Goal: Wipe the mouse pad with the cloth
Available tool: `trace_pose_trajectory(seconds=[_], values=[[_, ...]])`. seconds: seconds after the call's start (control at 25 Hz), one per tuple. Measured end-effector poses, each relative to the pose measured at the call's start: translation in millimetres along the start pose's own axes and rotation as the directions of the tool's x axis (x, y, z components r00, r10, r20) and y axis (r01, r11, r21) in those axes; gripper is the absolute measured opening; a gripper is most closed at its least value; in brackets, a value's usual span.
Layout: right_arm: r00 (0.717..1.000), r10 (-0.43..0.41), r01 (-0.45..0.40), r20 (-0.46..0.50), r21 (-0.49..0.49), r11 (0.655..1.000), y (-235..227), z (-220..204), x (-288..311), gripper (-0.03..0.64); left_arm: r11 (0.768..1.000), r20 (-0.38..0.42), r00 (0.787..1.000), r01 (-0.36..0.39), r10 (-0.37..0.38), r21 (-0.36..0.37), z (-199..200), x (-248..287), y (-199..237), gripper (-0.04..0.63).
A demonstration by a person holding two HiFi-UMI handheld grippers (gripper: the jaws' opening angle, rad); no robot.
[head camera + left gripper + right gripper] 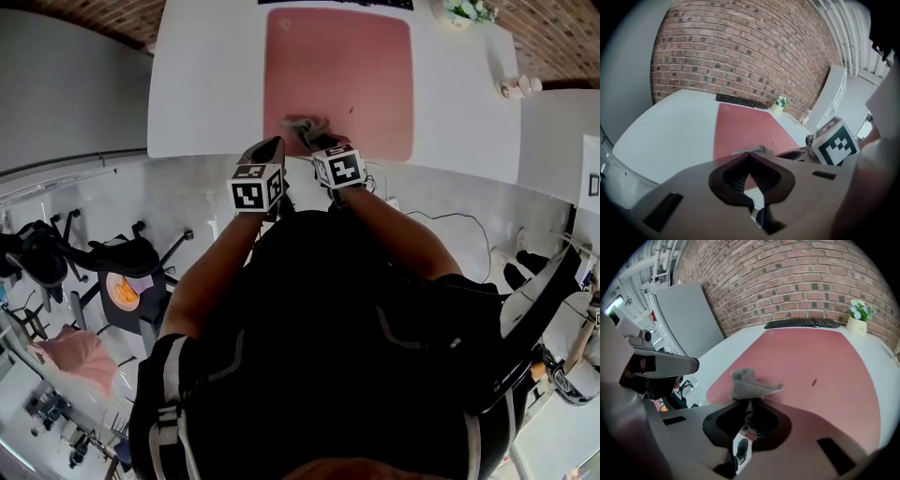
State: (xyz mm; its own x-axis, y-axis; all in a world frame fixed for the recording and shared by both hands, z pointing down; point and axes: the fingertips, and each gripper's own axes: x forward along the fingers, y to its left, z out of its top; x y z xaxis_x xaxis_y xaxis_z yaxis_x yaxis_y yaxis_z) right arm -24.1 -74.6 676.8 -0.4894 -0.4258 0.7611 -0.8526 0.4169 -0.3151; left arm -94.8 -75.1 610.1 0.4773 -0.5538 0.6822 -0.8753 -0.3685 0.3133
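Observation:
A pink mouse pad (337, 80) lies on the white table (202, 84). A crumpled grey cloth (302, 128) rests on the pad's near edge, and my right gripper (316, 142) is shut on it. In the right gripper view the cloth (746, 383) bunches out from between the jaws of that gripper (749, 403) onto the pad (820, 362). A small dark speck (813, 381) marks the pad to the right of the cloth. My left gripper (269, 150) hovers at the table's near edge just left of the right one. Its jaws (749, 155) are shut with nothing between them.
A black keyboard (801, 323) lies beyond the pad's far edge, with a small potted plant (859, 317) to its right. A small pale object (518, 86) sits at the table's right edge. A brick wall (740, 51) stands behind the table; chairs (112, 258) stand on the floor below.

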Motion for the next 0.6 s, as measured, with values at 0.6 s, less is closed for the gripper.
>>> trace_pose_trajectory(seconds=[0.6], values=[[0.990,-0.137,0.134,0.014,0.114,0.984,-77.7,-19.8,-42.3,0.037,0.992,-0.045,0.992,0.119,-0.118,0.034,9.6,41.7,-65.8,-0.001]])
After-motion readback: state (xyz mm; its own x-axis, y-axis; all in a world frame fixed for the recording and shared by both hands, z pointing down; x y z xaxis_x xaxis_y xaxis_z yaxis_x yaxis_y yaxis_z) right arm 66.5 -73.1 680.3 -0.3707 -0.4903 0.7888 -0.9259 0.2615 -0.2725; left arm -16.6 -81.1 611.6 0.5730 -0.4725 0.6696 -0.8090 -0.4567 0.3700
